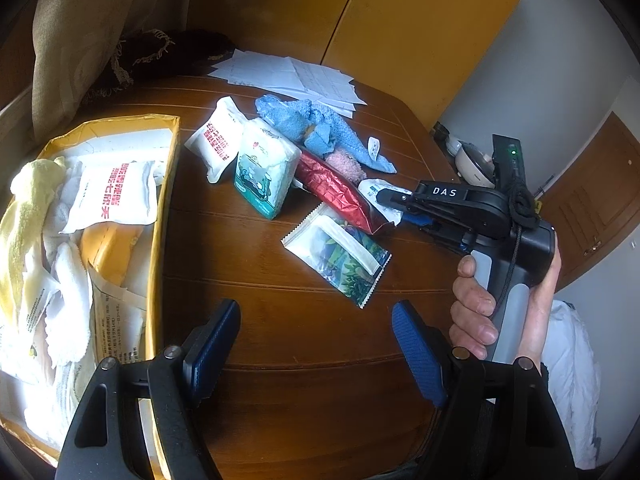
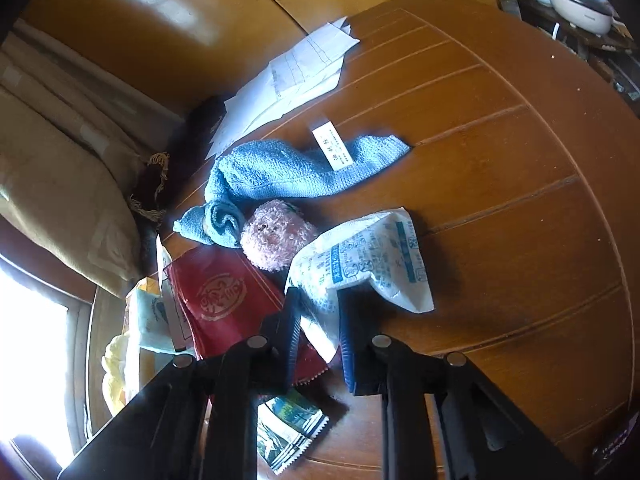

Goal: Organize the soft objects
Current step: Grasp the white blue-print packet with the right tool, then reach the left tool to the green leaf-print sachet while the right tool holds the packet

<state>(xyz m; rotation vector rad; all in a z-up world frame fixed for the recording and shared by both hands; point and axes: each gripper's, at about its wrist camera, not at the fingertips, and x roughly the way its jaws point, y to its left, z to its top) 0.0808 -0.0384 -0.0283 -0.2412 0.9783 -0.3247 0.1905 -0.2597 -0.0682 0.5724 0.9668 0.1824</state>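
My right gripper (image 2: pixel 318 312) is shut on a white pouch with blue print (image 2: pixel 372 260), pinching its near corner; it also shows in the left wrist view (image 1: pixel 390 198). Next to the pouch lie a pink fluffy ball (image 2: pixel 274 236), a blue towel (image 2: pixel 280 172) and a red foil pack (image 2: pixel 224 292). My left gripper (image 1: pixel 316 332) is open and empty above the wooden table (image 1: pixel 280 340). A yellow box (image 1: pixel 162 216) at the left holds white pouches and cloths. A green-print sachet (image 1: pixel 344 256), a teal tissue pack (image 1: pixel 264 172) and a white pouch with red print (image 1: pixel 218 140) lie on the table.
White papers (image 1: pixel 292 76) lie at the table's far edge, with a dark fringed cloth (image 1: pixel 160 56) and a beige cushion (image 1: pixel 80 40) behind. A yellow cabinet stands at the back. A white appliance (image 2: pixel 580 4) sits beyond the table's right edge.
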